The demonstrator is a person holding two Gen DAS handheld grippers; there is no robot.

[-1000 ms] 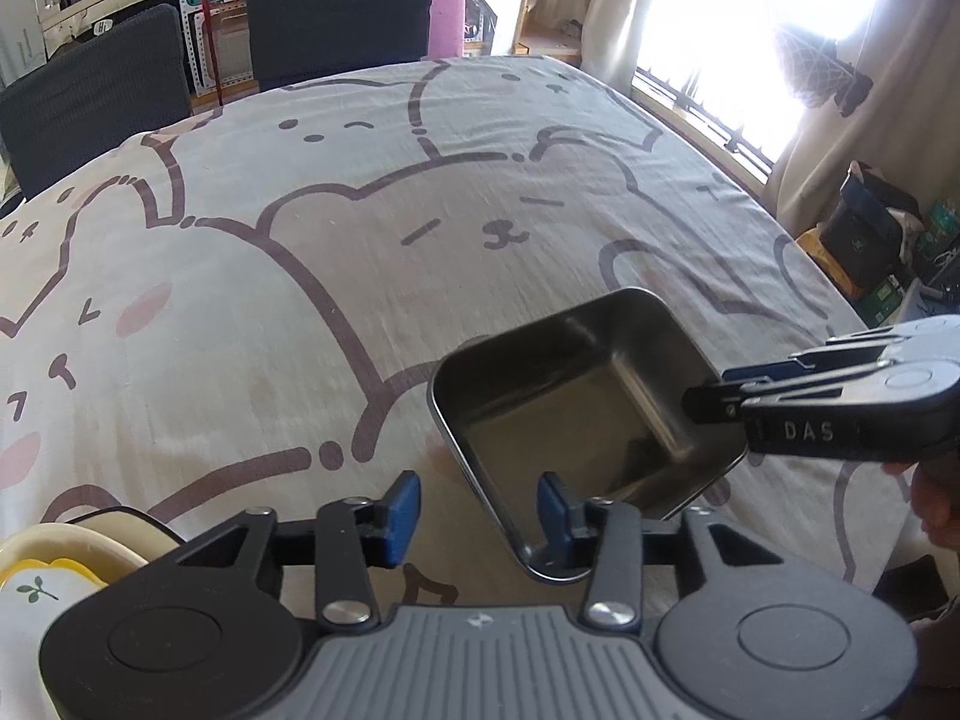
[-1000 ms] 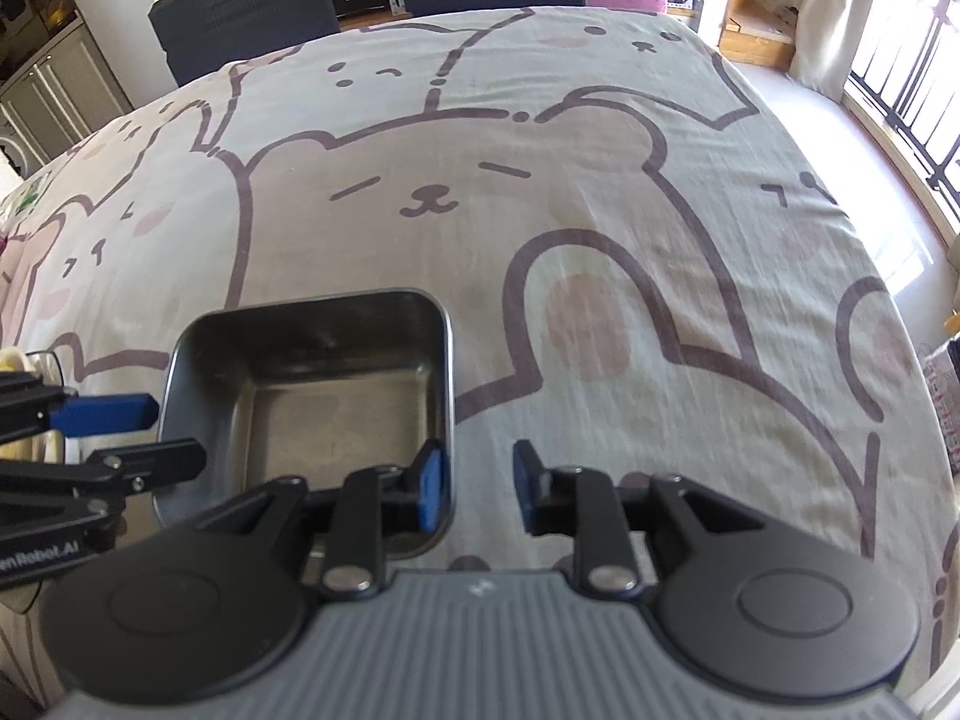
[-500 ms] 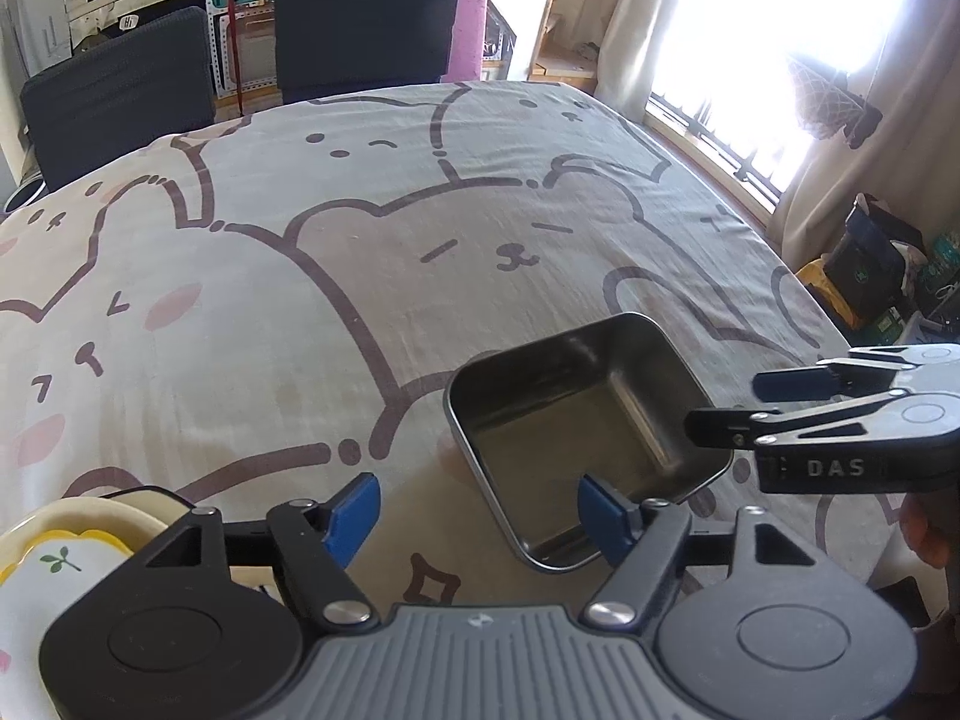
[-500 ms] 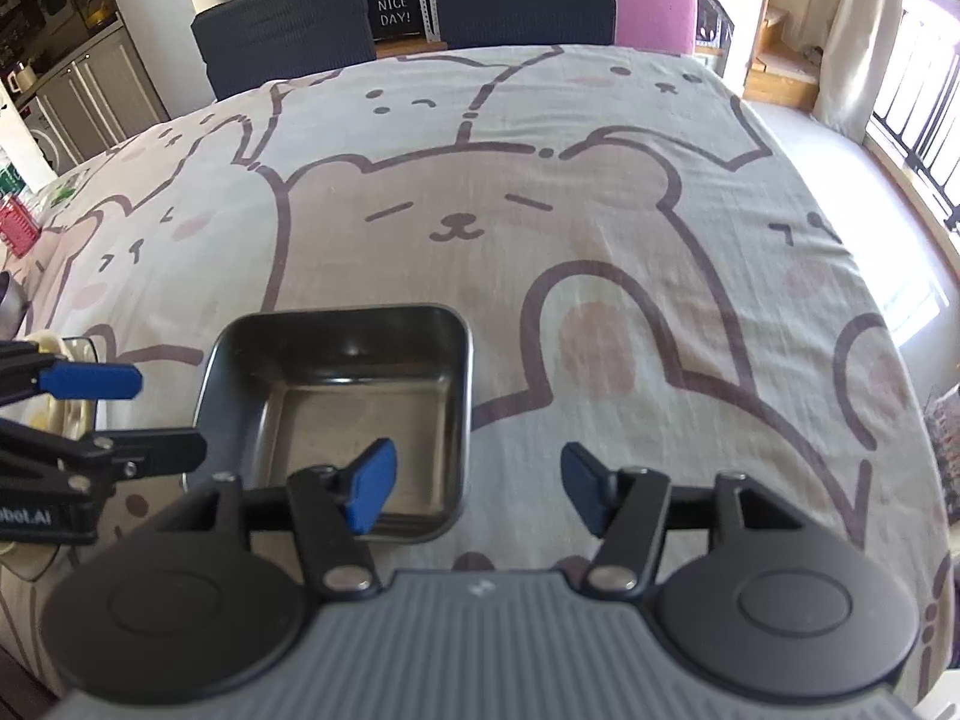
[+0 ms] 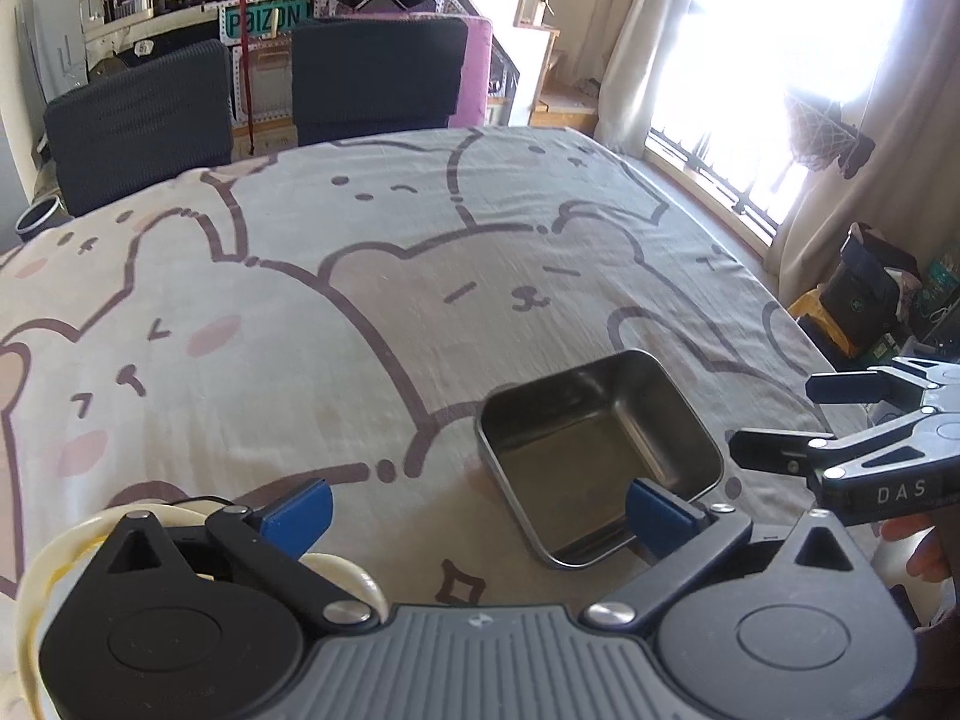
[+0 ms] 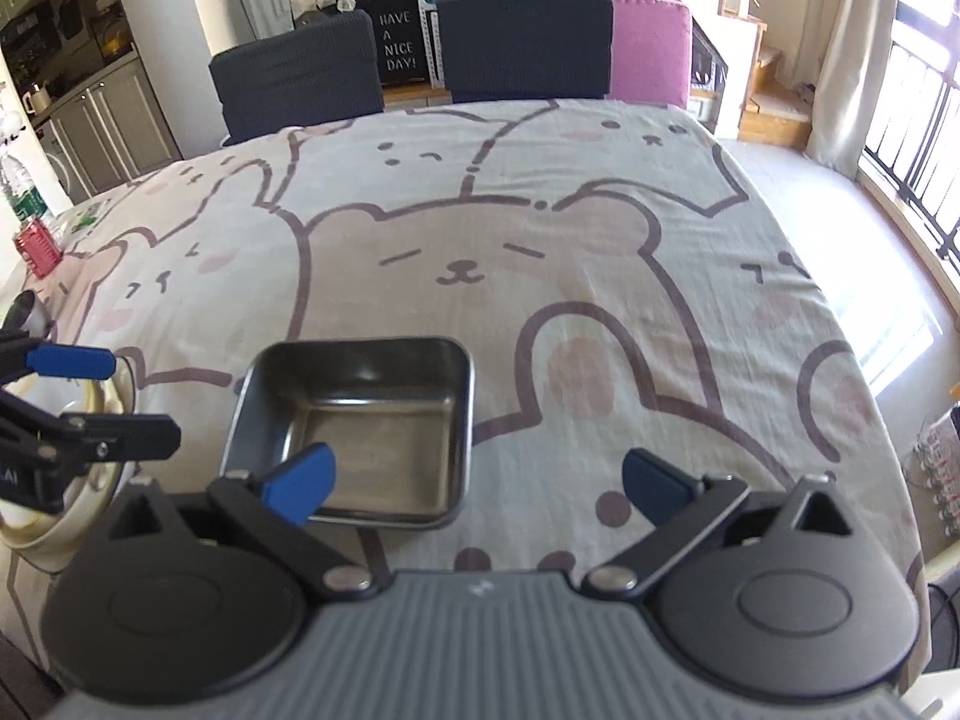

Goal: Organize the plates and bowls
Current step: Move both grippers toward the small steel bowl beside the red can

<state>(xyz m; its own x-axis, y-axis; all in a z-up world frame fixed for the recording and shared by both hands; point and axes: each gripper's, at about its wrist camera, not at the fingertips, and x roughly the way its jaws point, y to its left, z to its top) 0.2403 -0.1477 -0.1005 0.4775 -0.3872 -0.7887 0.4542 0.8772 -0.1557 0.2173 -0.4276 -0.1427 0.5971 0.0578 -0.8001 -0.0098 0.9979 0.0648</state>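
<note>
Both of my grippers stand spread wide with nothing between their pads: the left gripper (image 5: 477, 513) and the right gripper (image 6: 477, 480) have just been opening, and the steel tray (image 6: 360, 426) sits free on the bear-print tablecloth (image 6: 540, 240). I judge I have set it down here on purpose, flat and upright on open cloth, so it rests steady while I turn to the next piece.

From the left wrist view the tray (image 5: 600, 456) lies ahead and to the right of my left gripper, its near corner just beside the right pad but not touching it that I can see. From the right wrist view the tray lies ahead and to the left, partly behind my left pad.

Cream-coloured dishes (image 5: 54, 552) lie under my left gripper, near the table edge, apart from the tray. I judge they are the likely next thing to sort.
</note>
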